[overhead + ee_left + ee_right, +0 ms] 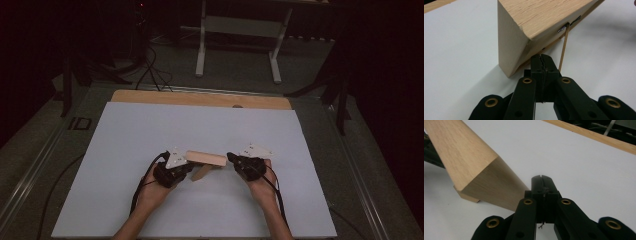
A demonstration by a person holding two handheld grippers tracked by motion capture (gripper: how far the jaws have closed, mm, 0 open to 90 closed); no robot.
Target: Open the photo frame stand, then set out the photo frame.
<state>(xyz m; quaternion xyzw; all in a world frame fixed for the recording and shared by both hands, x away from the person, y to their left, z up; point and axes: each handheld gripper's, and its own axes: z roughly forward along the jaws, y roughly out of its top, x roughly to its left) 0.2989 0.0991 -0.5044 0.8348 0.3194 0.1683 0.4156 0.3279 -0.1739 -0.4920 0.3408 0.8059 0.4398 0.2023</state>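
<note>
Wood at the centre: a pale wooden block sits on the white sheet, right between the two grippers. No containers here, just that block, with a thinner wooden piece poking out beneath it toward the person.

Left gripper is tucked against the block's left end, its jaws pressed together with nothing between them. In the left gripper view the tips sit just under the block's lower edge, beside a thin yellowish band that runs down from a small metal clip on the block's side.

Right gripper meets the block's right end, jaws likewise shut tight and empty. In the right gripper view its tips lie just beside the block's end face.

Both hands rest low on the sheet, cables trailing back along the forearms.

The sheet covers a wooden table, its far edge showing bare. Beyond it, grey floor, a white metal stand, loose black cables, and a dark room all around.
</note>
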